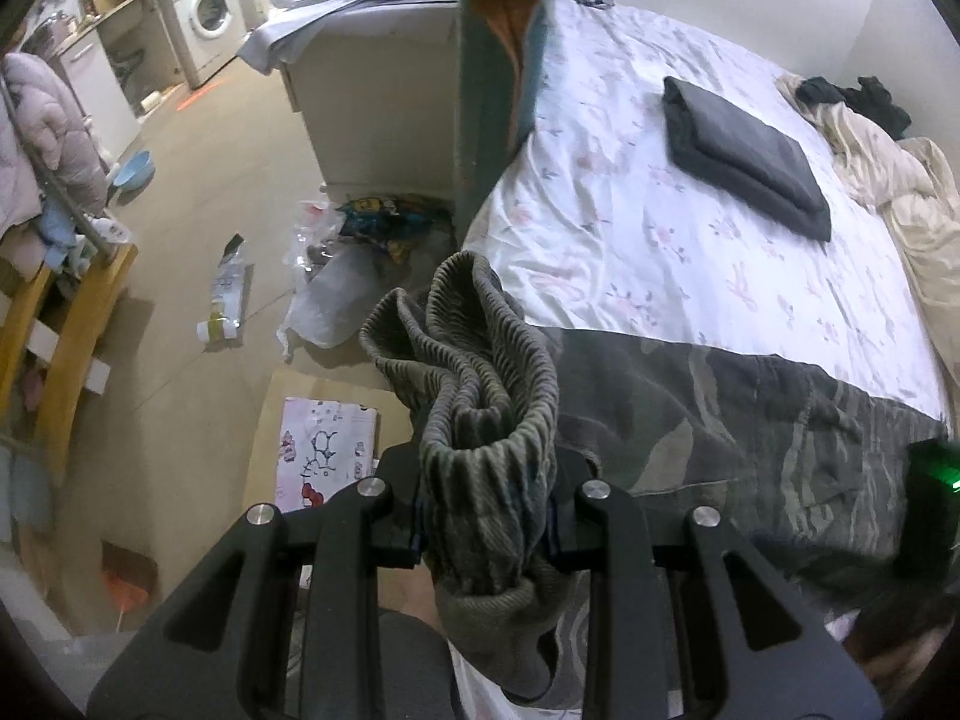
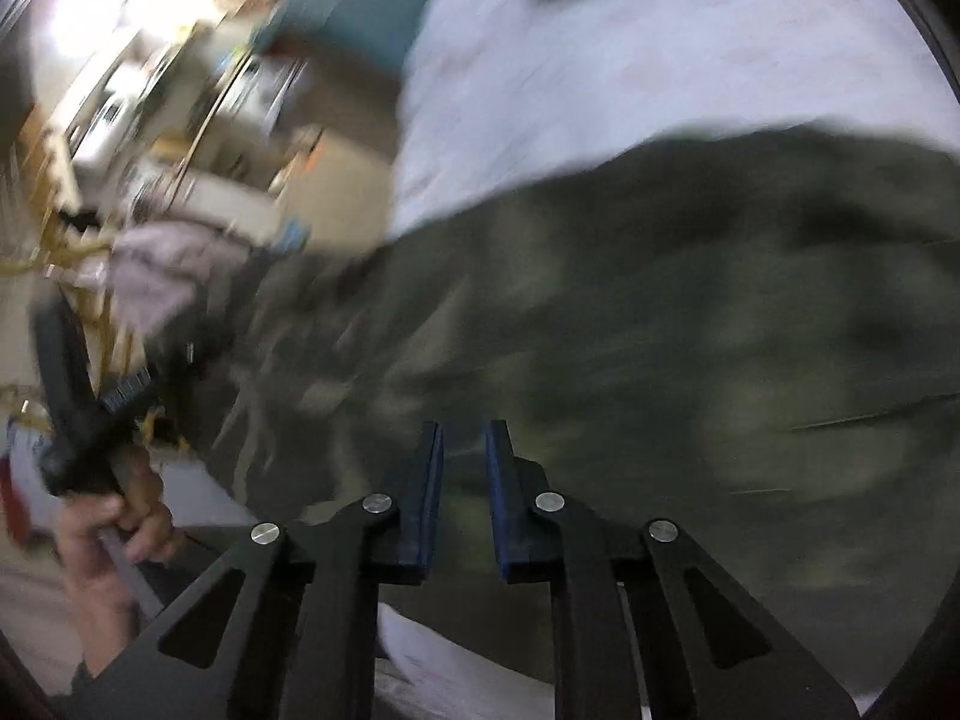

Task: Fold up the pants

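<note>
Clearly the fold is only just starting: the left gripper (image 1: 486,525) is clamped on a bunched, ribbed cuff or waistband of the camouflage pants (image 1: 750,420), which rises crumpled between its fingers, while the rest of the garment trails off to the right across the near edge of the bed (image 1: 630,228). On the floral sheet farther back lies a dark folded garment (image 1: 744,156), well apart from the pants, and a teal upright panel (image 1: 492,96) stands at the bed's corner

From the right wrist view, badly blurred, the right gripper (image 2: 465,486) hovers over the green cloth with its jaws slightly apart and nothing visibly between the blue pads (image 2: 429,498). At the left of that view a hand (image 2: 108,534) grips the handle of the other tool, beside the hanging fabric

My reading is that this is the spreading stage, one end caught and the other free. Next the right tool probably needs to close on a matching edge of the pants, so both ends can be drawn taut and laid flat on the sheet before any crease is made. Thick bunched ribbing could slip from the grip, so a firm hold matters
</note>
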Tool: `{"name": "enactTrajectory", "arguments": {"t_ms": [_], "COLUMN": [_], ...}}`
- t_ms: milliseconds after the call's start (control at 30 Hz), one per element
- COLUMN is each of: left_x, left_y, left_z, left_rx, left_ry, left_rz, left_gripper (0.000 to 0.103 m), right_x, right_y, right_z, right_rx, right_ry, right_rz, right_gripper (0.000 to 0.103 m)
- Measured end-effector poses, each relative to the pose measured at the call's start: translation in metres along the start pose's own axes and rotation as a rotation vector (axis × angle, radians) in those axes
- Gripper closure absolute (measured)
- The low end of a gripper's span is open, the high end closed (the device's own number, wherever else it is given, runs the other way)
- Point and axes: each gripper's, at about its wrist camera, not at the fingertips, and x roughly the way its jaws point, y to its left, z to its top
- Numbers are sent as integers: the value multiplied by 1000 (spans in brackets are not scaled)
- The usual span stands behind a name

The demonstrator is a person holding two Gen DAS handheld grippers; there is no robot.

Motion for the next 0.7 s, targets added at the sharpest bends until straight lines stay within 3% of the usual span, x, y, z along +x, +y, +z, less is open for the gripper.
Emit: {"name": "enactTrajectory", "arguments": {"t_ms": [133, 233, 367, 500, 533, 567, 600, 633, 700], "left_x": [5, 13, 10, 7, 6, 5, 2, 0, -6], "left_y": [-11, -23, -29, -34, -37, -39, -45, -50, -63], "left_z": [-2, -5, -6, -6, -6, -5, -6, -6, -10], "left_rx": [44, 96, 107, 116, 122, 129, 144, 161, 201], "left_ry": [26, 59, 37, 24, 19, 11, -5, -18, -50], "left_rz": [-31, -30, -16, -5, 0, 3, 10, 19, 34], "left_gripper": [80, 80, 80, 80, 79, 79, 79, 79, 79], "right_x": [74, 81, 37, -51, -66, -85, -99, -116, -147], "right_y": [1, -5, -7, -32, -39, -50, -59, -74, -104], "right_z": [-10, -8, -3, -21, -27, -34, -38, -44, -56], "right_rx": [24, 18, -12, -17, -15, -9, 0, 20, 86], "right_ry": [139, 144, 89, -28, -52, -86, -115, -154, -185], "right_rz": [-71, -118, -89, -31, -38, -73, -117, -159, -159], "right_gripper": [90, 94, 85, 82, 64, 34, 24, 20, 20]}}
